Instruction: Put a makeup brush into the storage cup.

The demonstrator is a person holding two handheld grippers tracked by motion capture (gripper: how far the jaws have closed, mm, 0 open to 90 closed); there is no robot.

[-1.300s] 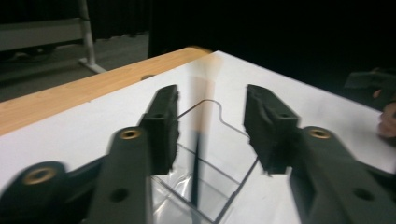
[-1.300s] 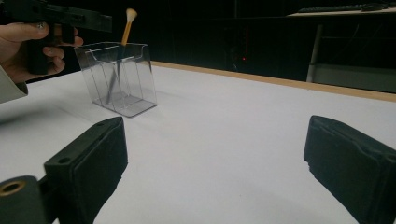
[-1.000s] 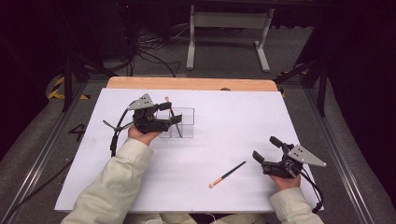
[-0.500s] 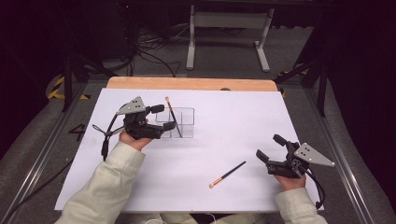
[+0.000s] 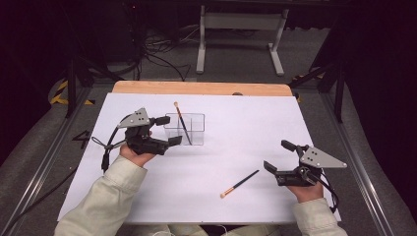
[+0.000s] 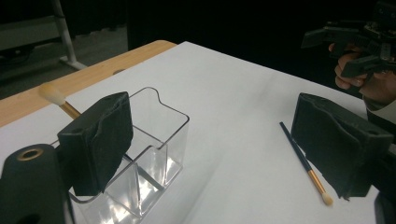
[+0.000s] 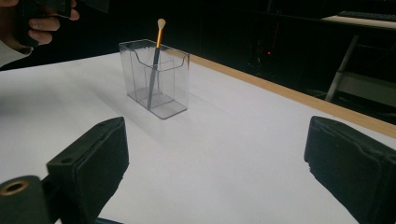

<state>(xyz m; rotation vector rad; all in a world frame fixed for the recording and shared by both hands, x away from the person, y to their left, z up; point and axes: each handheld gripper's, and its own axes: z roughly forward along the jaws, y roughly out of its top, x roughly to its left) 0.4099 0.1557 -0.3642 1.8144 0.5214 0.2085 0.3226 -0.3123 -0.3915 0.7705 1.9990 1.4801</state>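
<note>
A clear compartmented holder (image 5: pixel 193 130) stands on the white table sheet (image 5: pixel 236 123), left of centre. A thin brush (image 5: pixel 180 118) leans upright inside it, pale tip up. My left gripper (image 5: pixel 169 130) sits just left of the holder; its jaws have just been opening and hold nothing. In the left gripper view the holder (image 6: pixel 159 140) is behind the left jaw. A second brush (image 5: pixel 240 183) lies flat near the front, also visible as brush (image 6: pixel 301 161). My right gripper (image 5: pixel 276 155) hovers open to its right, empty. The right gripper view shows the holder (image 7: pixel 168 88) and brush (image 7: pixel 158 44) far off.
A wooden strip (image 5: pixel 196 88) borders the sheet's far edge. Beyond it are a metal stand (image 5: pixel 241 22) and cables on the dark floor. Metal rails run along both sides of the table. Bare sheet lies between the two grippers.
My left gripper has drawn back left from the holder, its jaws wider, leaving the brush standing inside. My right gripper has lifted a little and shifted right.
</note>
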